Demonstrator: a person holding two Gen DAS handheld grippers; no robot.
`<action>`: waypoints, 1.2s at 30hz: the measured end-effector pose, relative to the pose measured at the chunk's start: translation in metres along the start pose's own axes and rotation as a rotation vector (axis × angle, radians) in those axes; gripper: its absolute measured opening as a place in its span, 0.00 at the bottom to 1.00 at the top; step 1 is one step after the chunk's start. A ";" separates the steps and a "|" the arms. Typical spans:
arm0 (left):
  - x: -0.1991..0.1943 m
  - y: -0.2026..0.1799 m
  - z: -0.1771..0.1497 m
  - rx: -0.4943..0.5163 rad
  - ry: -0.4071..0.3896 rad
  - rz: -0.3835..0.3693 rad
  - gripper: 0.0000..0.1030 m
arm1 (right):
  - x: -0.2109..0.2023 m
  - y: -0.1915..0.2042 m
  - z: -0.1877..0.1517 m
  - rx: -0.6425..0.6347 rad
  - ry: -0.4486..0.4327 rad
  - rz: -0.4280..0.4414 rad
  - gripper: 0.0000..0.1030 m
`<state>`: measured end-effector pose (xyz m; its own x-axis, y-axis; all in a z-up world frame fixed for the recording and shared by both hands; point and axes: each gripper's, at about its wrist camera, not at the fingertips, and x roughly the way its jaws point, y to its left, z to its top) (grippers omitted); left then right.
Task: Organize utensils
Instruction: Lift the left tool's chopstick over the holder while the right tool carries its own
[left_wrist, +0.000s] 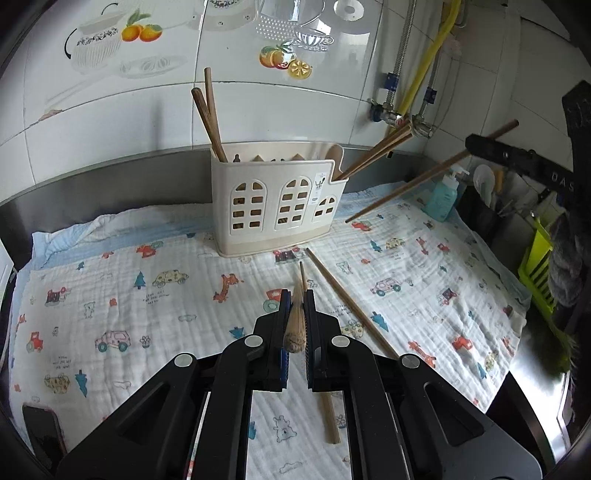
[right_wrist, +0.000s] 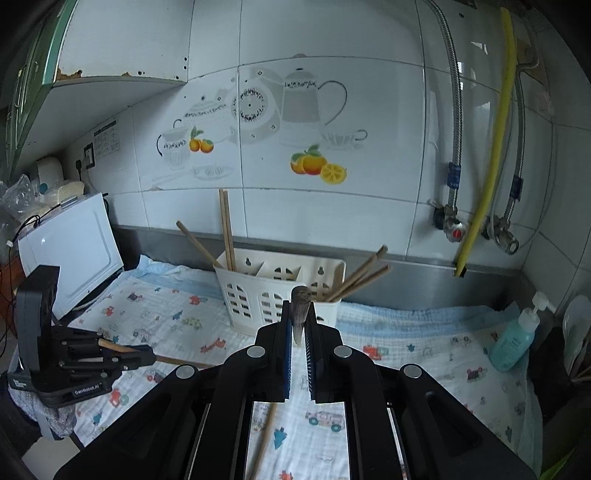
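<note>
- Left wrist view: the left claw (left_wrist: 296, 301) is clamped tight on one wooden chopstick (left_wrist: 295, 325), gripped near its thick end, thin tip pointing ahead toward the cream utensil holder (left_wrist: 277, 206). A hold near the end probably leaves most of the length free to drop into a compartment.
- The holder stands upright on the printed cloth (left_wrist: 147, 295) covering the table, near the tiled wall. Chopsticks already lean out of its left and right compartments.
- Another loose chopstick (left_wrist: 351, 306) lies on the cloth just right of the claw, not yet collected.
- The left claw tilts downward, well clear above the cloth, facing the holder.
- At the right edge, the right claw (left_wrist: 476, 142) holds a long chopstick (left_wrist: 424, 177) slanting in the air, its tip down toward the cloth.
- Right wrist view: the right claw (right_wrist: 298, 306) is closed on a chopstick's thick end (right_wrist: 299, 310), which pokes up between the jaws; the shaft runs down beneath it.
- This claw points slightly downward, facing the holder (right_wrist: 266, 295); the right compartment looks the likely target.
- The left claw (right_wrist: 147, 356) sits low at left with its chopstick.
</note>
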<state>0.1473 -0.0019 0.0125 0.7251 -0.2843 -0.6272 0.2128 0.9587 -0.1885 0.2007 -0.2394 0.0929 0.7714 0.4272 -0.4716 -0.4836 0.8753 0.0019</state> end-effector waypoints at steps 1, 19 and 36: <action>-0.001 0.001 0.003 0.003 -0.004 -0.002 0.05 | 0.000 -0.002 0.009 -0.002 -0.007 -0.001 0.06; -0.020 0.002 0.059 0.066 -0.090 0.007 0.05 | 0.075 -0.015 0.076 -0.023 0.144 -0.021 0.06; -0.057 -0.009 0.158 0.107 -0.291 0.059 0.05 | 0.104 -0.025 0.058 0.006 0.152 -0.027 0.13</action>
<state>0.2079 0.0063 0.1693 0.8918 -0.2301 -0.3895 0.2215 0.9728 -0.0676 0.3170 -0.2036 0.0944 0.7120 0.3649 -0.5999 -0.4608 0.8875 -0.0071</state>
